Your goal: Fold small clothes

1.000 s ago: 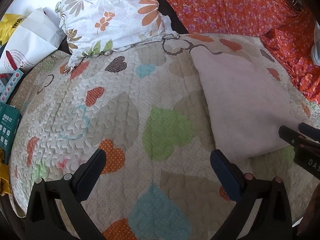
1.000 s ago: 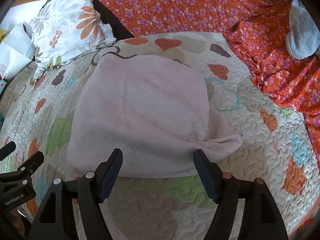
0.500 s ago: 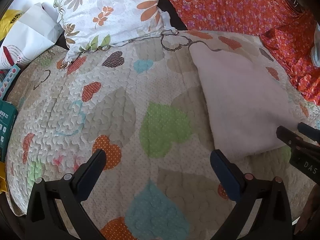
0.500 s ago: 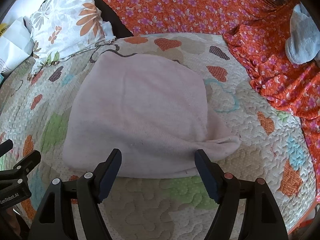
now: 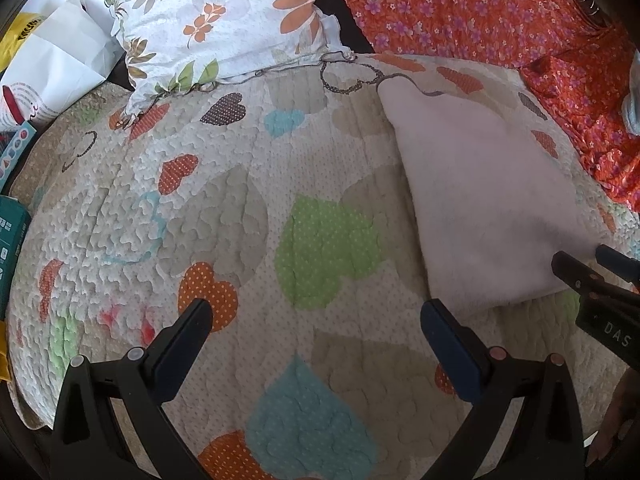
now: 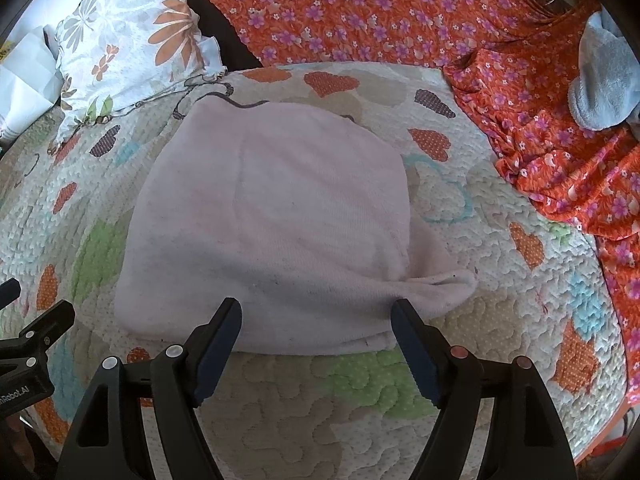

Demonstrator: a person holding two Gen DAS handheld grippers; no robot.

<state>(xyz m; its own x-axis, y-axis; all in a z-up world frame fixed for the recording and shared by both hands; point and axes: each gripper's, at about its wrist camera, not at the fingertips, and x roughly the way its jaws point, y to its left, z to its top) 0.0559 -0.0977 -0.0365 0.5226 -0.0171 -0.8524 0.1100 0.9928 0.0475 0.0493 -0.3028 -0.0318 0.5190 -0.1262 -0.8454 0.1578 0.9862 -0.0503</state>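
Heart-print quilt, folded pink cloth on it, both grippers' fingers spread

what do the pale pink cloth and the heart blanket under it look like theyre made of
Pink cloth: looks like soft knit or terry cotton, matte with a slightly fuzzy nap and limp, rounded folds.
Heart blanket: looks like quilted cotton, matte, with puffy wavy stitching and dotted heart prints. Fibre content of either cannot be told.

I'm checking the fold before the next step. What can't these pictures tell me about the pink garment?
- Pink garment, left wrist view: its near right corner is hidden behind the right gripper.
- Right wrist view: layers underneath are covered by its own top.
- Garment type: unclear, folded over.
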